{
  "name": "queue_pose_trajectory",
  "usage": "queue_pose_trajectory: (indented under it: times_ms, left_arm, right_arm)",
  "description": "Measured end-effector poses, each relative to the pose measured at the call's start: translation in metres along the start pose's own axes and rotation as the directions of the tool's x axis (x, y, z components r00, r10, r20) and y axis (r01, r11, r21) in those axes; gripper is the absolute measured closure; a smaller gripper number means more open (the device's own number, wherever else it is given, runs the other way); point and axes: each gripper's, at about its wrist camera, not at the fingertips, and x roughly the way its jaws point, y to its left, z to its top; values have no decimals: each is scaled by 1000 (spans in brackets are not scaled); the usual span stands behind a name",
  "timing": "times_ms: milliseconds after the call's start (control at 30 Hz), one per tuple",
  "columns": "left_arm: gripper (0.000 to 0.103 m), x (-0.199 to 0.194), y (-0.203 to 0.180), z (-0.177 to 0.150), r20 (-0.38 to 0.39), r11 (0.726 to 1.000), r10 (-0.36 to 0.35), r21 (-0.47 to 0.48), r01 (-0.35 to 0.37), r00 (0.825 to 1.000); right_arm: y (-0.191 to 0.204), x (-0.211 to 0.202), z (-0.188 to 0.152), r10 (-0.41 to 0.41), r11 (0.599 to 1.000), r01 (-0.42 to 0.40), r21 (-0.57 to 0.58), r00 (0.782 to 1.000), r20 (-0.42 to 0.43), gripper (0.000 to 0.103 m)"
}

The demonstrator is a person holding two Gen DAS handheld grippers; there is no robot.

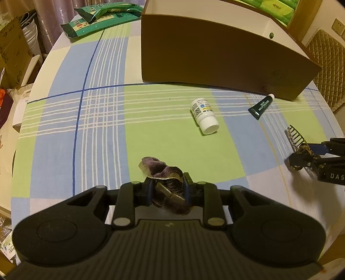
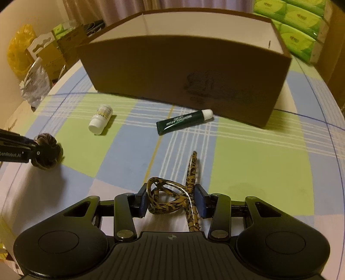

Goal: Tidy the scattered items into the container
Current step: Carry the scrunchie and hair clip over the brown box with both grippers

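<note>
Your left gripper (image 1: 167, 191) points steeply down at the checked tablecloth (image 1: 86, 129), jaws squeezed narrow on a dark purple scrunchie (image 1: 166, 178); the fabric bulges out in front of the fingers & behind them. In the right wrist view that same gripper comes in from 9 o'clock w/ the scrunchie at its tip, just above or on the cloth, can't tell which.

Your right gripper (image 2: 171, 202) is also angled steeply down, jaws partway in, both blue pads against a leopard-print hair clip (image 2: 172, 198). Its looped part sits betw. the pads, one long prong sticks out toward 12 o'clock. From the left wrist view the right gripper enters at 3 o'clock w/ the clip's comb teeth showing.

Brown cardboard box (image 2: 183, 71), open top, stands at 12 o'clock of the right gripper, approx. 1 o'clock of the left.

On the cloth betw. grippers & box: white pill bottle (image 1: 203, 116) on its side, and a dark green tube (image 2: 183, 122) w/ white cap, cap end near the box wall, touching or not unclear.

Green packets (image 1: 101, 17) lie at 11 o'clock in the left view, by the table edge.
</note>
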Motion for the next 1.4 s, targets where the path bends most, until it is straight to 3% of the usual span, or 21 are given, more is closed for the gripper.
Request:
queue_pose_trajectory:
  times_ms: [400,667,833,1067,1233,1400]
  left_arm:
    - [82,-30,0,17,85,999,-34,1,34,996]
    - [82,-46,-16,48,152,995,-87,52,80,985]
    - [82,-53,-20,79,199,991,-114,91,98,973]
    - [82,-58,-27,133,265,984,-112,165,70,958]
    - [82,-50,-32,169,274,977,-117,203,62,955]
    - [82,-32,-34,197,247,970,-114,238,53,962]
  right_arm:
    - [-6,-34,19,75,995,-81,65,993,89,63]
    - [6,-47,51,151,988,-154,15,978,145,63]
    - [7,-55,84,184,983,-182,-30,962,203,63]
    - [-2,-62,137,196,980,-178,-89,938,285,63]
    - [-10,-53,167,182,981,-154,-117,942,283,63]
    - [-19,-42,188,158,982,-123,-144,950,270,63]
